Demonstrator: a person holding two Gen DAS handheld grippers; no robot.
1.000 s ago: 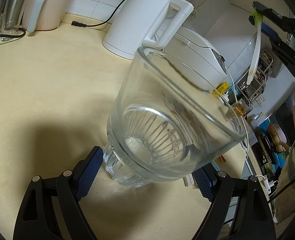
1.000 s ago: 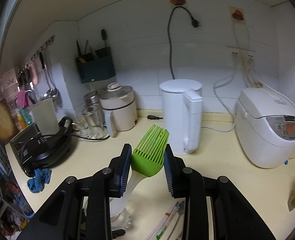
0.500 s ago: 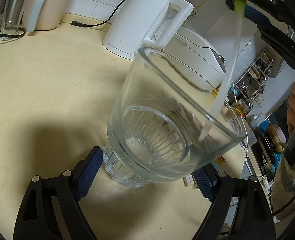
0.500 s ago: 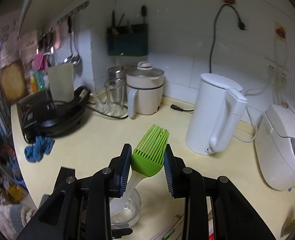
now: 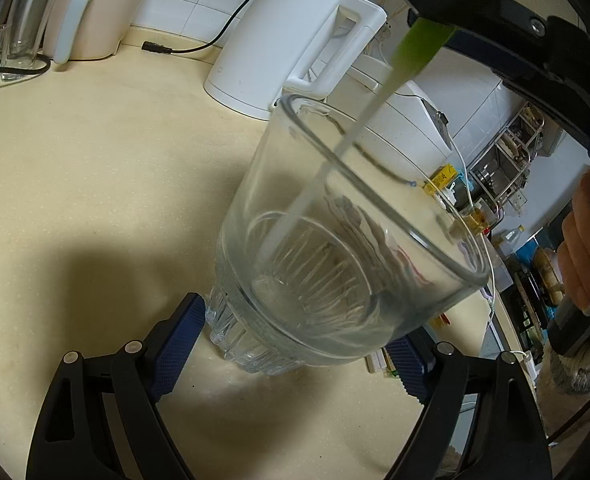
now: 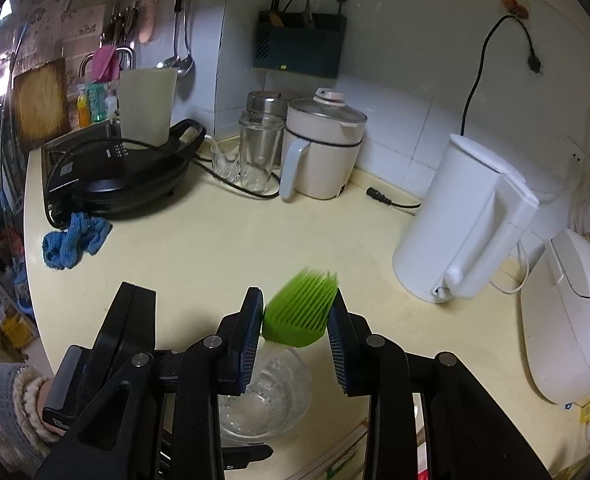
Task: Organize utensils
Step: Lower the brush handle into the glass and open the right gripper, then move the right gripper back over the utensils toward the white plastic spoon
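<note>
- On the cream surface [image 5: 95, 160], in front of the white kettle [image 5: 295, 36], stands a clear glass tumbler [image 5: 335, 248] with a ribbed base; it is tilted in the left wrist view, though the fisheye may account for that.
- Left gripper [image 5: 295, 344]: its blue-padded fingers [image 5: 179, 336] sit either side of the tumbler's base. The left pad looks to be against the ribbed glass; the right pad is partly hidden behind the glass, so a firm grip cannot be told for certain. It reads as clamped on the tumbler.
- Right gripper [image 6: 295, 336]: fingers about half spread, closed on the green silicone head of a basting brush [image 6: 299, 312]. The bristles stick out forward past the fingertips and are blurred.
- The brush's pale translucent handle [image 5: 315, 184] runs down from the right gripper, crosses the tumbler's rim and ends low inside the glass, near the bottom. Whether the tip touches the bottom cannot be told.
- In the right wrist view the tumbler sits directly beneath the right gripper, seen between and below its fingers.
- A hand [image 5: 583, 248] with a fuzzy sleeve cuff holds the right gripper's grip at the right edge of the left wrist view.
- Background on the surface: a white rice cooker [image 6: 567, 320] right of the kettle, a beige lidded pot [image 6: 319, 152], empty glasses [image 6: 255, 152] beside it, a black electric griddle [image 6: 119, 176], a blue cloth [image 6: 75, 240].
- On the wall: a dark utensil holder [image 6: 299, 48], hanging ladles [image 6: 179, 40].
</note>
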